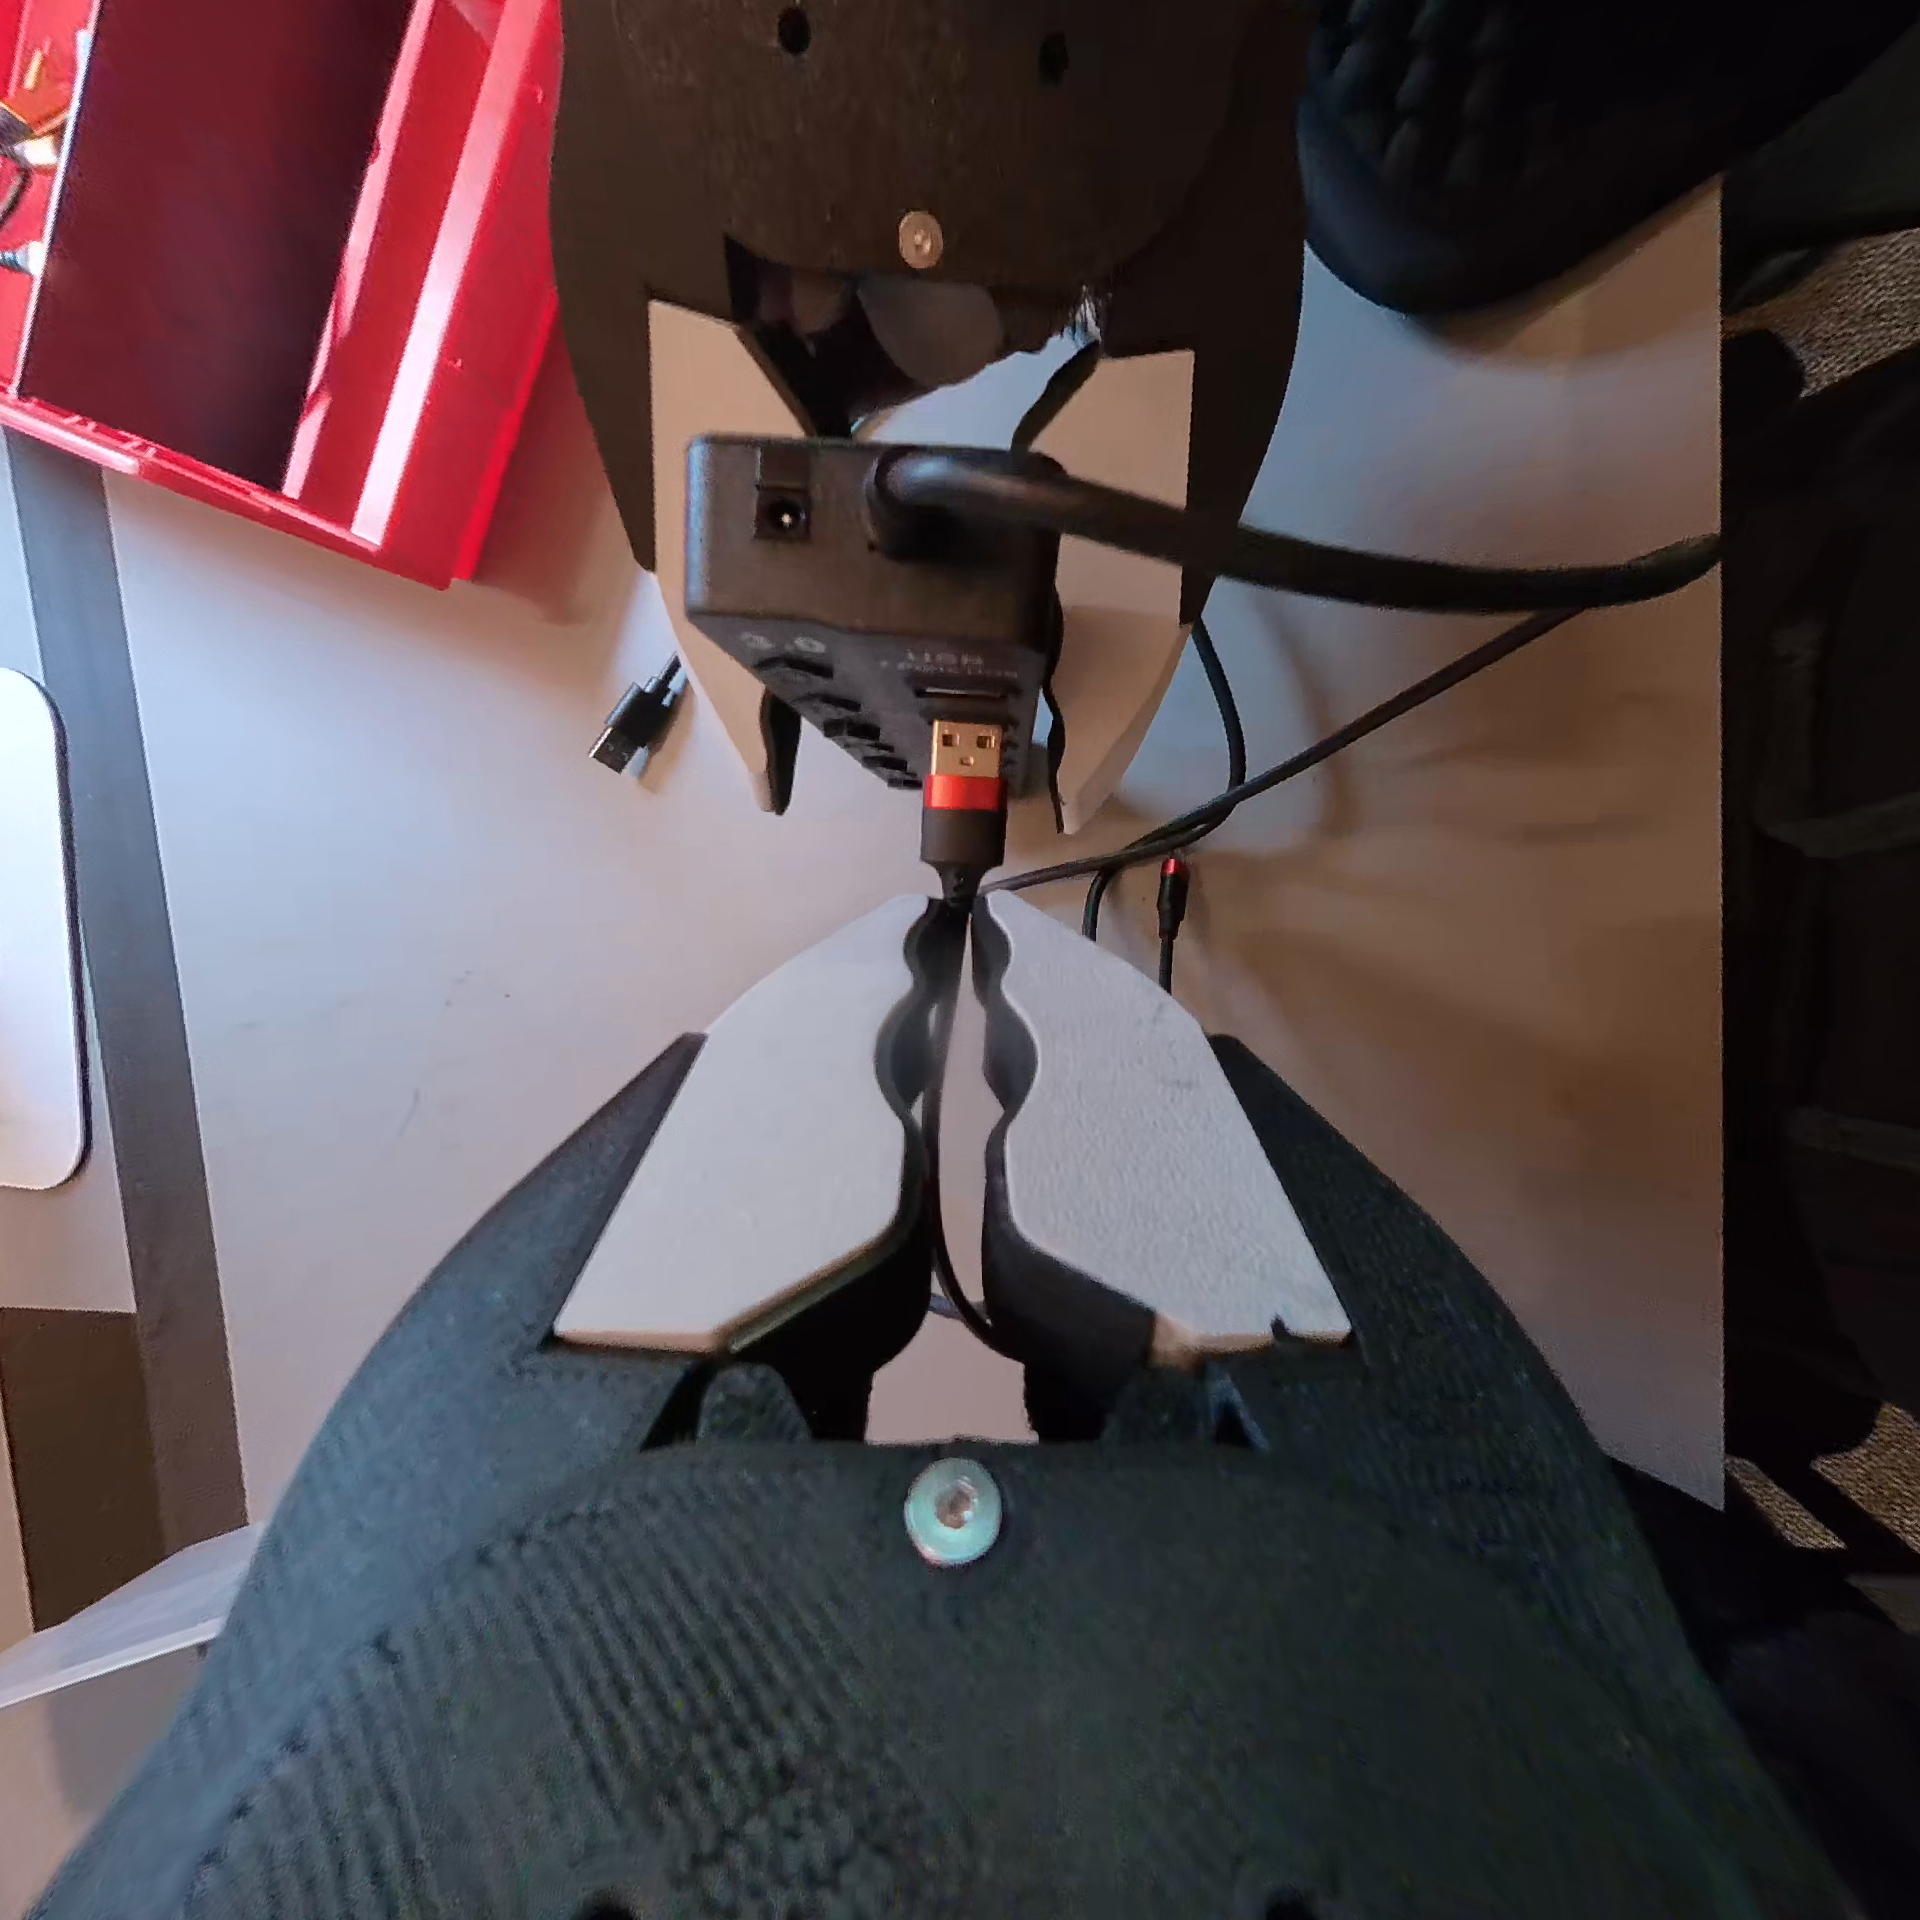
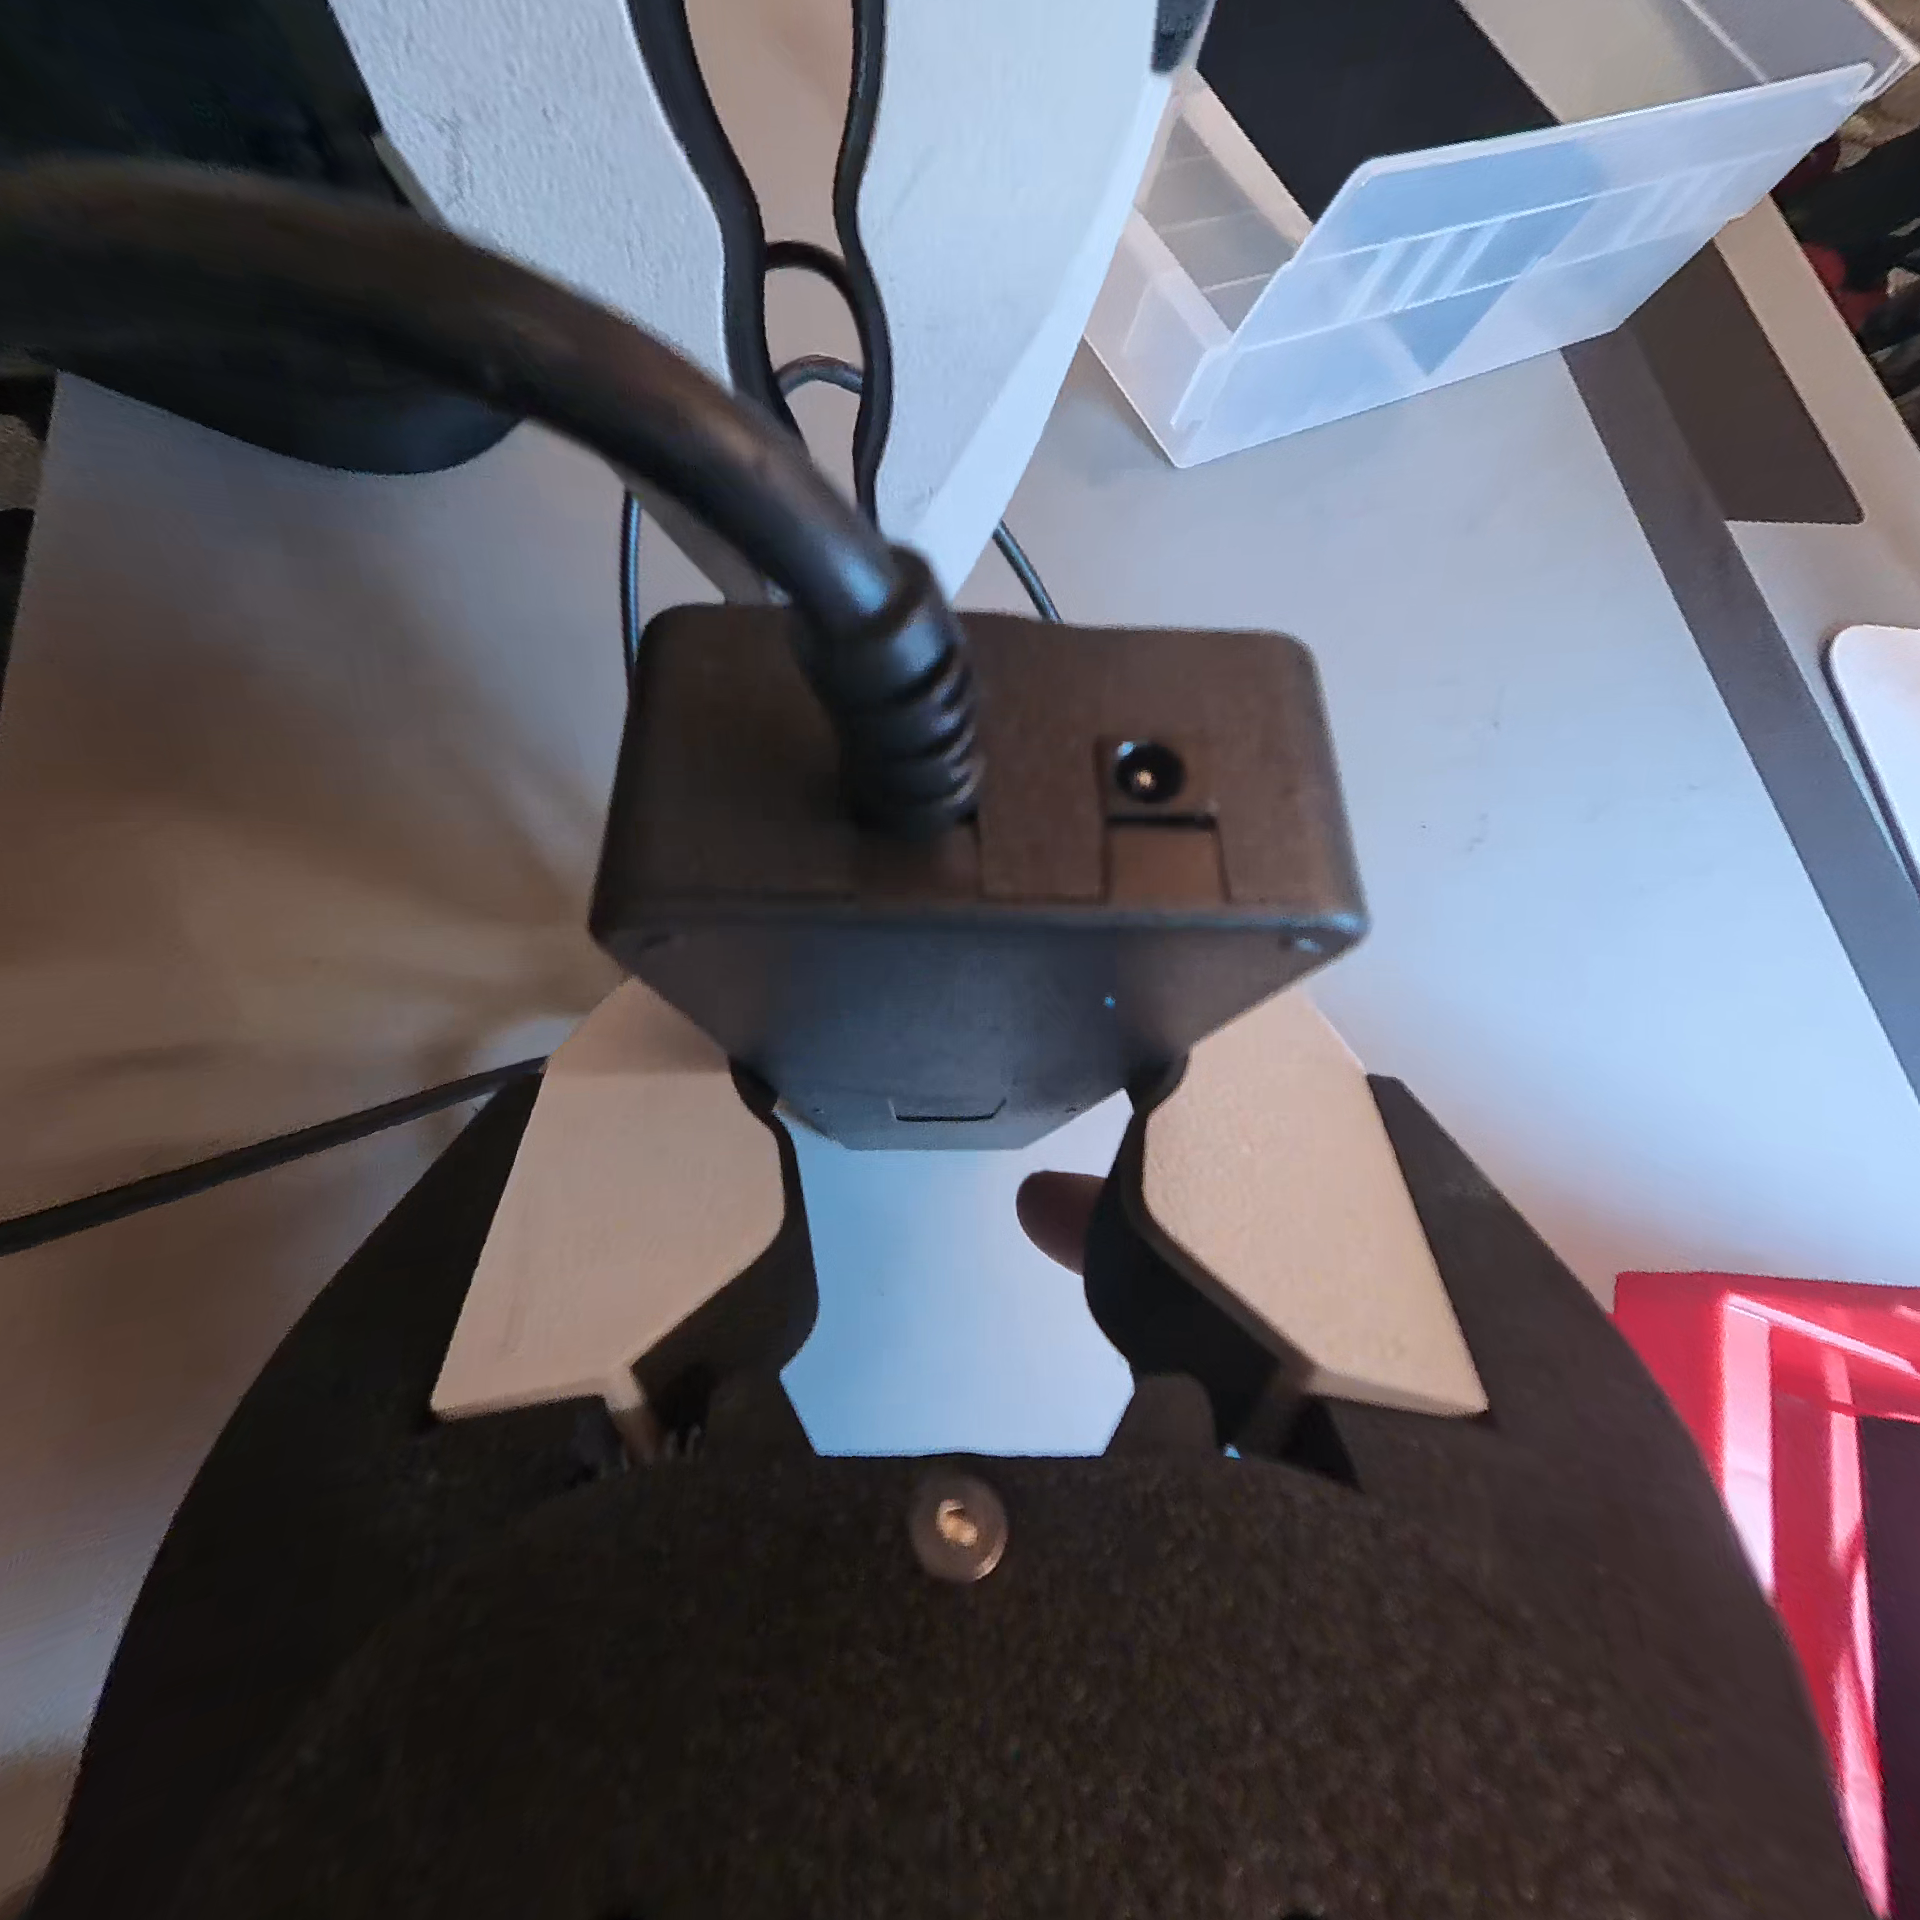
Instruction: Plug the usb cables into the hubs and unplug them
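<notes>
While the left claw (image 1: pixel 961 914) clenches its two white fingers (image 1: pixel 800 1122) on a thin black USB cable (image 1: pixel 940 1143), the red-collared USB-A plug (image 1: pixel 964 774) sticks out past the fingertips, its gold tip just at a port on the face of the one black USB hub (image 1: pixel 873 582). That hub is held off the white worktop (image 1: pixel 364 883) by the right claw (image 2: pixel 961 1081), which faces the left one head-on and grasps the hub by its sides. From the right wrist view, a thick black hub cable (image 2: pixel 582 416) rises out of the hub's (image 2: pixel 977 935) rear face beside a round power socket (image 2: pixel 1143 774). Farther out, a second, loose black USB plug (image 1: pixel 634 727) lies on the worktop, and a small red-collared connector (image 1: pixel 1174 873) rests among thin black leads. Two containers stand at the edges: one red plastic bin (image 1: pixel 208 260), its contents unclear, and one clear compartment box (image 2: pixel 1455 270) with its lid raised.
</notes>
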{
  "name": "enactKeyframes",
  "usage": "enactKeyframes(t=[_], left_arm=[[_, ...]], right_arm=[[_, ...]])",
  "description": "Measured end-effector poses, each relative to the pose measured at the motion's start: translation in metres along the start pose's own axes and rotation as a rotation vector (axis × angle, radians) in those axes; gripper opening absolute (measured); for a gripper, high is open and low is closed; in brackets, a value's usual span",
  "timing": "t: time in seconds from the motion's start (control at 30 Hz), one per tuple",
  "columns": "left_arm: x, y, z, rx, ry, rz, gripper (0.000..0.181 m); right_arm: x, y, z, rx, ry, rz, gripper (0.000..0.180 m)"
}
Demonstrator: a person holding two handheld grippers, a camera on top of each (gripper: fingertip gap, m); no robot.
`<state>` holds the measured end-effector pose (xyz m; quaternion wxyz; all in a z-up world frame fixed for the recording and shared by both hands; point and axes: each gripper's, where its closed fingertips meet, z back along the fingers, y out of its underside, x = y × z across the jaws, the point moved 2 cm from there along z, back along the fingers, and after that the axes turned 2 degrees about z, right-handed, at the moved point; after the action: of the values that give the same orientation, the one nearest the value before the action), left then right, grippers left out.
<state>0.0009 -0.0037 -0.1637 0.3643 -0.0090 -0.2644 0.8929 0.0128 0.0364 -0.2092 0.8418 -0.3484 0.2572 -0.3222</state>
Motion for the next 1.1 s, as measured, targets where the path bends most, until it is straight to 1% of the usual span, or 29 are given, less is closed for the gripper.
enactKeyframes(t=[0.07, 0.27, 0.33, 0.43, 0.67, 1.0, 1.07, 1.1], left_arm=[[0.001, 0.004, -0.001, 0.027, -0.01, -0.003, 0.003], [-0.001, -0.003, 0.003, -0.05, 0.012, 0.0, 0.004], [-0.002, -0.008, 0.002, -0.116, 0.052, 0.031, 0.004], [-0.002, -0.007, -0.001, -0.146, 0.088, 0.042, 0.005], [-0.003, -0.011, -0.001, -0.25, 0.178, 0.072, 0.004], [-0.002, -0.017, -0.002, -0.316, 0.169, 0.076, 0.005], [-0.002, -0.025, 0.009, -0.41, 0.202, 0.08, 0.009], [-0.002, -0.033, 0.021, -0.495, 0.234, 0.095, 0.012]], right_arm=[[0.001, -0.001, 0.0, 0.002, -0.005, 0.003, 0.064], [0.001, 0.0, -0.001, 0.023, -0.001, 0.002, 0.064], [0.0, -0.003, 0.0, 0.006, 0.006, -0.01, 0.064], [0.001, 0.0, -0.002, 0.028, 0.007, 0.002, 0.064], [0.004, 0.001, -0.001, -0.022, -0.026, -0.008, 0.064], [0.003, 0.001, -0.001, -0.09, -0.039, -0.055, 0.064], [0.005, -0.01, 0.001, -0.156, -0.058, -0.075, 0.064], [0.006, -0.017, 0.003, -0.191, -0.071, -0.08, 0.064]])
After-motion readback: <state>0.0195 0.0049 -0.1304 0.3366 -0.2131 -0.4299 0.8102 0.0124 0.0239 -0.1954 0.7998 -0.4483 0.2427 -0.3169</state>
